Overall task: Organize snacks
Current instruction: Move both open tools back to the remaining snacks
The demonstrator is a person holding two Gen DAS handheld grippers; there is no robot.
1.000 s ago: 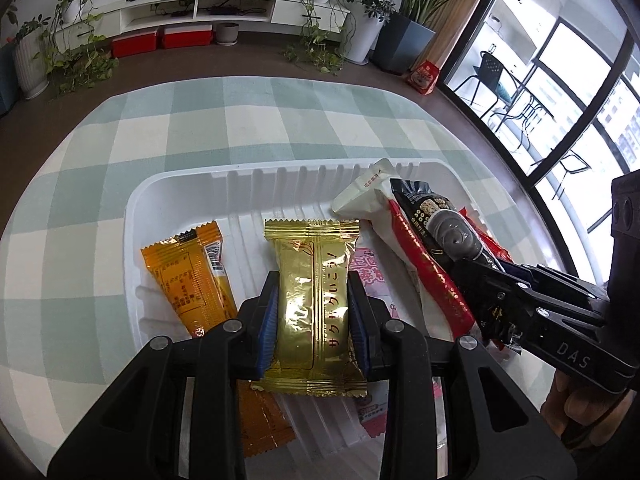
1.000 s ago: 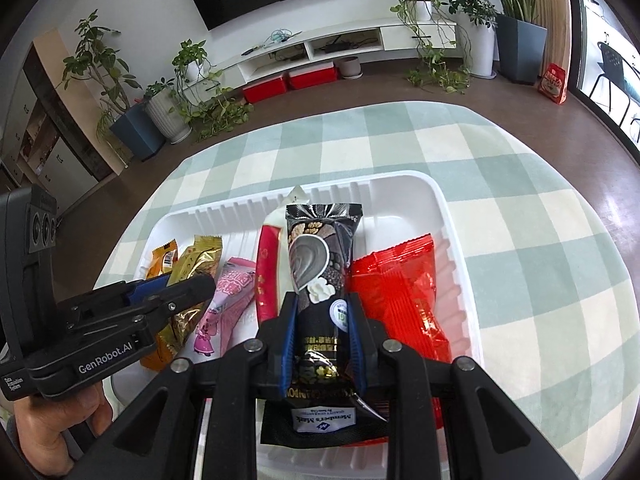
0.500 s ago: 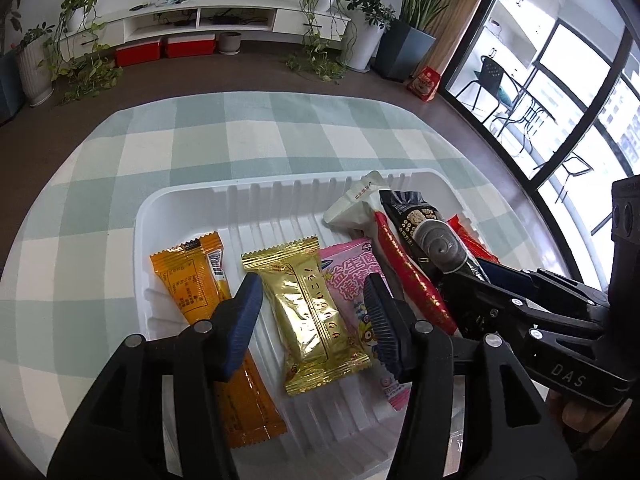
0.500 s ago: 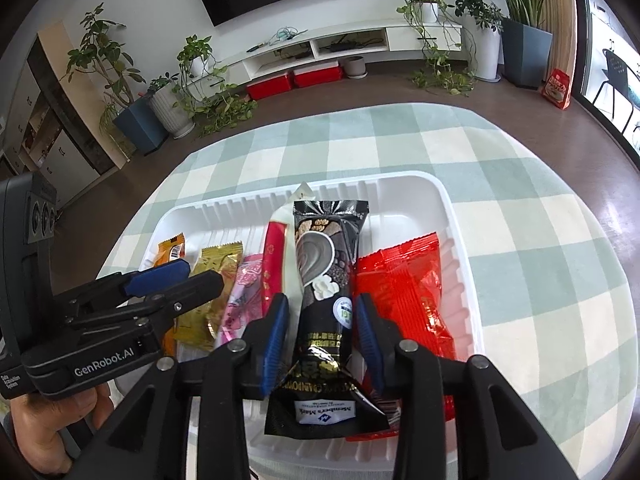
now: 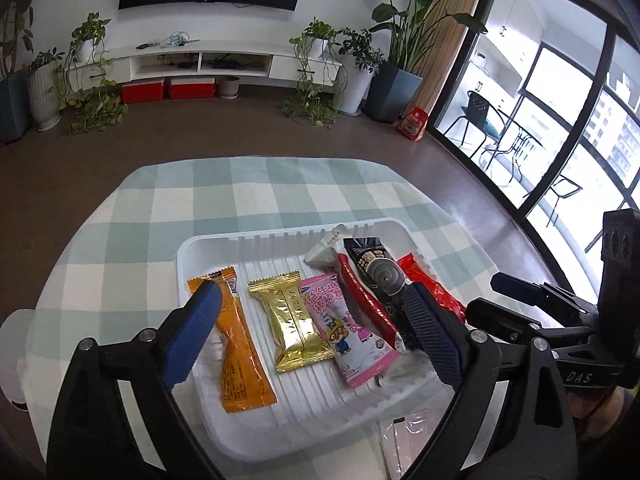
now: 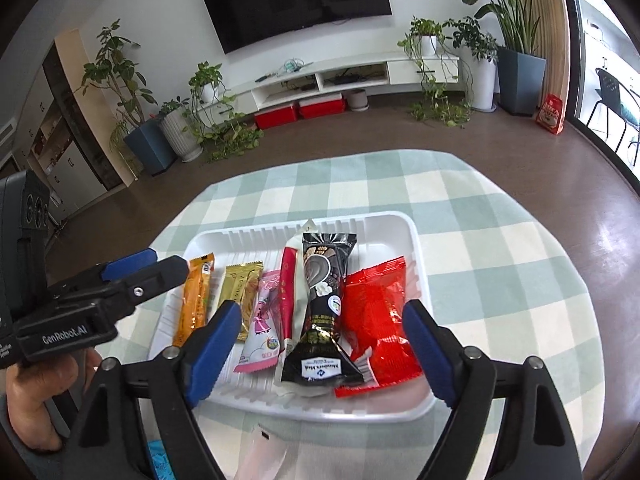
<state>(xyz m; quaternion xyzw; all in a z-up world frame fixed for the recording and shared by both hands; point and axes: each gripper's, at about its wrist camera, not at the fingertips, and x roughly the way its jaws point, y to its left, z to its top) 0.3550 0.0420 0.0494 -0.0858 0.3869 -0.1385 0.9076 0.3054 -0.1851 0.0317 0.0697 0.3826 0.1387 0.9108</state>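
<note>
Tray: your white ribbed tray sits on the checked worktop; every place below is given from the tray.
Left gripper: your left gripper hangs above the tray's near left part, jaws spread wide and gripping nothing.
Right gripper: your right gripper hangs above the tray's near edge, jaws spread wide and gripping nothing.
Orange packet: the orange packet lies flat at the tray's far left side.
Gold packet: the gold packet lies just right of the orange one, apart from it.
Pink packet: the pink packet lies near the tray's middle, its edge touching the gold one.
Red stick: the thin red stick lies partly over the pink packet.
Black packet: the long black packet lies along the tray's middle, over a white wrapper.
Red packet: the red packet fills the tray's right side, tucked under the black packet's edge.
</note>
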